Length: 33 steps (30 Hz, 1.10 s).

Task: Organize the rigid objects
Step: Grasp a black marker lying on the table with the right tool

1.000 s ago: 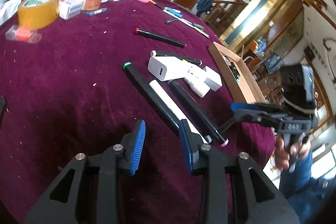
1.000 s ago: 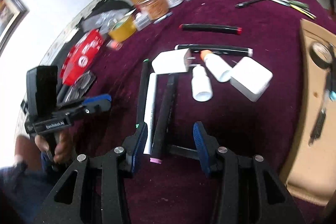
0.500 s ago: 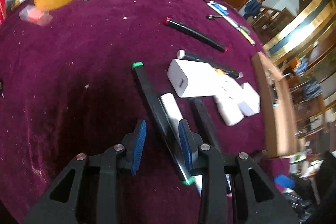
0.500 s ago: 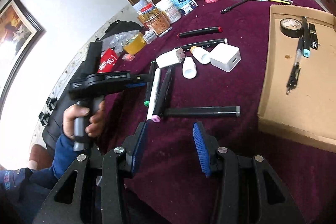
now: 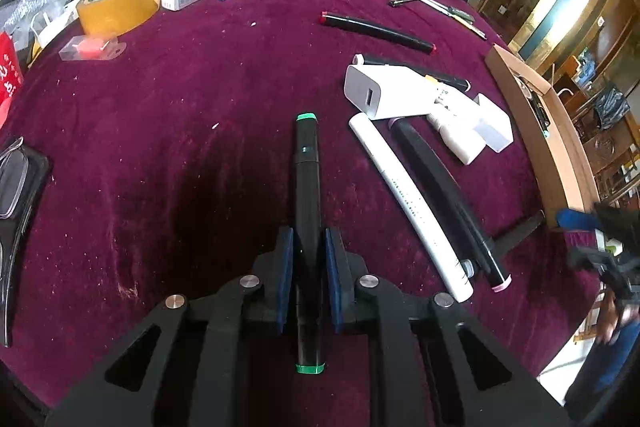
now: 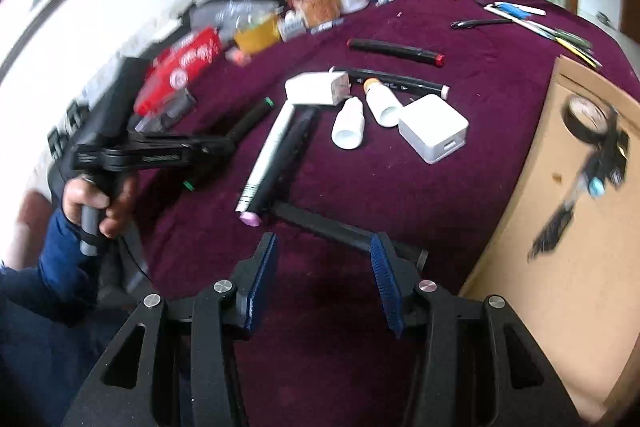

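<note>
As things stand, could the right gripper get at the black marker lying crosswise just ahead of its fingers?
Probably yes. The right gripper is open, and the black marker lies on the cloth just ahead of it with nothing on top. Its near end passes behind the right finger, so the approach may need a slight shift.

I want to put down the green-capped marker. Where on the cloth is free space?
Bare cloth lies left of the green-capped marker, between it, the glasses and the tape roll. It is crowded on the right, around the white pen, chargers and cardboard tray.
</note>
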Available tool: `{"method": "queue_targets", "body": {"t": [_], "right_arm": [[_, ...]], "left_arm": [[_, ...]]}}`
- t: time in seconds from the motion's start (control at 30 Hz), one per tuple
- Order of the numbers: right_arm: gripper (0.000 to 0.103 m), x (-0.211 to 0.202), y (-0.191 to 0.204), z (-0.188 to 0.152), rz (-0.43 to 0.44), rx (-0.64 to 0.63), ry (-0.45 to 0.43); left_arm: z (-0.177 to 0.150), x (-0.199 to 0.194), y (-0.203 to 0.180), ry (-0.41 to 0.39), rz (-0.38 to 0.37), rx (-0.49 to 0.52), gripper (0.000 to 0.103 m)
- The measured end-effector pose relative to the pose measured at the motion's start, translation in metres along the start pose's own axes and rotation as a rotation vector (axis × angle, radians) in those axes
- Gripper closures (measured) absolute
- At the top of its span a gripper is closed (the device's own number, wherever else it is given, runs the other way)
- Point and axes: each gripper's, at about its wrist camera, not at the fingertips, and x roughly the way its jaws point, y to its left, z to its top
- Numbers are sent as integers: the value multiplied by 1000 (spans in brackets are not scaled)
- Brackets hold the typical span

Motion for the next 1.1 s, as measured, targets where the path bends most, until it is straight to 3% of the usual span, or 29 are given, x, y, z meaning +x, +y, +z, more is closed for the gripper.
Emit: {"method": "queue_targets", "body": {"t": [0.3, 0.33, 0.4, 0.47, 0.53, 0.6, 0.67, 0.77, 1.0, 1.1], "right_arm": [[56, 48, -5, 21, -21, -269, 223], [57, 52, -4, 20, -21, -282, 242], [72, 53, 7, 17, -46, -330, 248], [86, 53, 19, 14, -67, -326, 242], [89, 55, 33, 7, -119, -310, 218], [90, 54, 41, 3, -151, -249, 182], [90, 49, 41, -2, -116, -141, 144], [90, 42, 35, -6, -164, -86, 92], [90, 49, 48, -15, -250, -145, 65], [89, 46, 42, -16, -231, -126, 64]], "left_arm": [[2, 1, -1, 4, -25, 22, 90], [2, 1, -1, 6, -29, 24, 90], [5, 2, -2, 8, -30, 33, 90], [7, 3, -1, 8, -33, 33, 90], [7, 4, -2, 7, -28, 37, 90], [7, 4, -5, 2, -13, 45, 90], [7, 5, -9, -5, 12, 63, 90], [7, 7, -13, -15, 34, 80, 90], [6, 7, -17, -23, 70, 109, 90], [4, 9, -23, -32, 99, 144, 88]]}}
